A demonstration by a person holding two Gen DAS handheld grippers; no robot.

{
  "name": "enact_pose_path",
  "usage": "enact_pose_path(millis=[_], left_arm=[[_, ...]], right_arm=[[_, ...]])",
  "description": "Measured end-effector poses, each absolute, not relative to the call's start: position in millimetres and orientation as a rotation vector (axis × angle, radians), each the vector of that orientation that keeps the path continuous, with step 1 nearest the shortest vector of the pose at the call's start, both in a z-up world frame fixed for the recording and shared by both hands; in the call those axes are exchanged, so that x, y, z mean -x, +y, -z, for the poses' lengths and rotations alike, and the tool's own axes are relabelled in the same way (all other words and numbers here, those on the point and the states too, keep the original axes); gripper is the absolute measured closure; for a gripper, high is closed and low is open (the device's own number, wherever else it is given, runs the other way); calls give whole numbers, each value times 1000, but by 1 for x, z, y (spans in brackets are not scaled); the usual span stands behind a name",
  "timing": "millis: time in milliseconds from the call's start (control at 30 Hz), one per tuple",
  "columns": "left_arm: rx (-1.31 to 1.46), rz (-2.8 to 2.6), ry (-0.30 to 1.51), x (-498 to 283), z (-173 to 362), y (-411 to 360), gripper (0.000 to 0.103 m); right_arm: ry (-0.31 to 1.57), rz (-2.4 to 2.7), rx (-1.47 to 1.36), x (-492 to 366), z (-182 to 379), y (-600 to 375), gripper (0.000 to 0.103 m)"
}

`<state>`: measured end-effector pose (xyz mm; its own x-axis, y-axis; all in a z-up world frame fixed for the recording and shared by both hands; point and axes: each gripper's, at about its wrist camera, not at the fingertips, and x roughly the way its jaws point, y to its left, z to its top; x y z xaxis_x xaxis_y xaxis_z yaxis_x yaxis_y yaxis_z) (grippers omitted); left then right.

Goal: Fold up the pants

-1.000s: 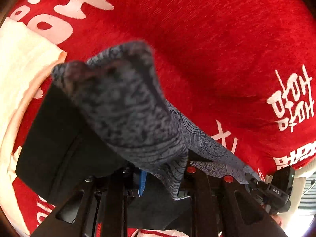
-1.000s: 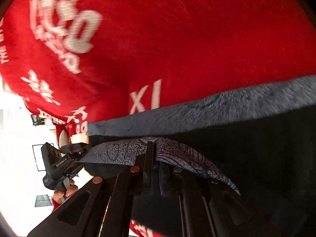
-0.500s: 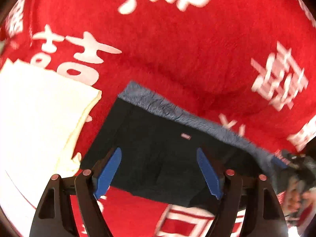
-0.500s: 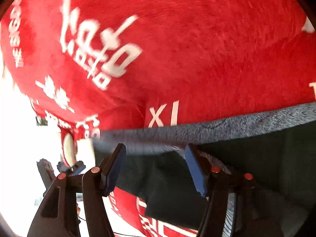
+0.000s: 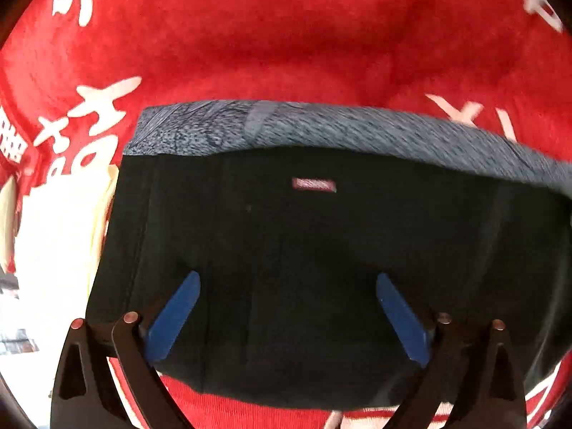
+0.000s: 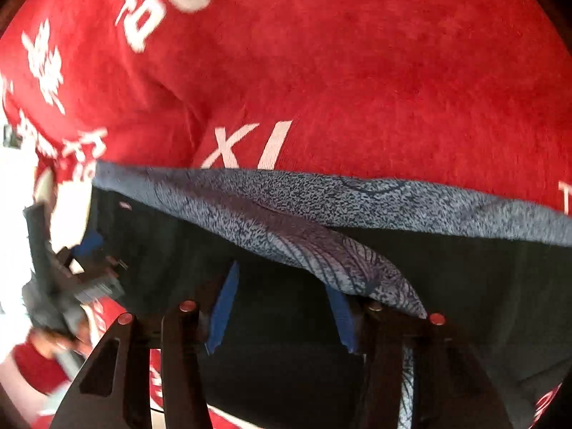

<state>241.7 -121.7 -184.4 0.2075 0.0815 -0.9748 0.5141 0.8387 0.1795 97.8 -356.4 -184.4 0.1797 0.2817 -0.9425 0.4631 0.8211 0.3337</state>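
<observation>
Your left tongs (image 5: 286,316) are spreading wide above the folded pants (image 5: 321,257), pinching nothing. Your right tongs (image 6: 282,307) are narrowing, pads off the cloth. The pants are lying flat on the red blanket (image 5: 286,35).

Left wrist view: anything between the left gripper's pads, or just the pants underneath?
Nothing is pinched. The left gripper is opening, pads wide apart; between them shows only the flat black pants on the red blanket.
</observation>
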Motion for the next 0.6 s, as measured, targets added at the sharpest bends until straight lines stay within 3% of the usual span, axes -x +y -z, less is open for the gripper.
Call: enact_pose_path(millis=[67,200,600], left_arm=[[-494,335,1374,-236,177,-121,4],[-428,350,1357,-213,149,-122,4],[-446,634,1425,-94,120,-187,4]], right_arm=[[1393,137,-681,-89,175,-357,49],[1334,129,-789,-59,158,-361,38],[1275,263,-888,74,122,-360,37]])
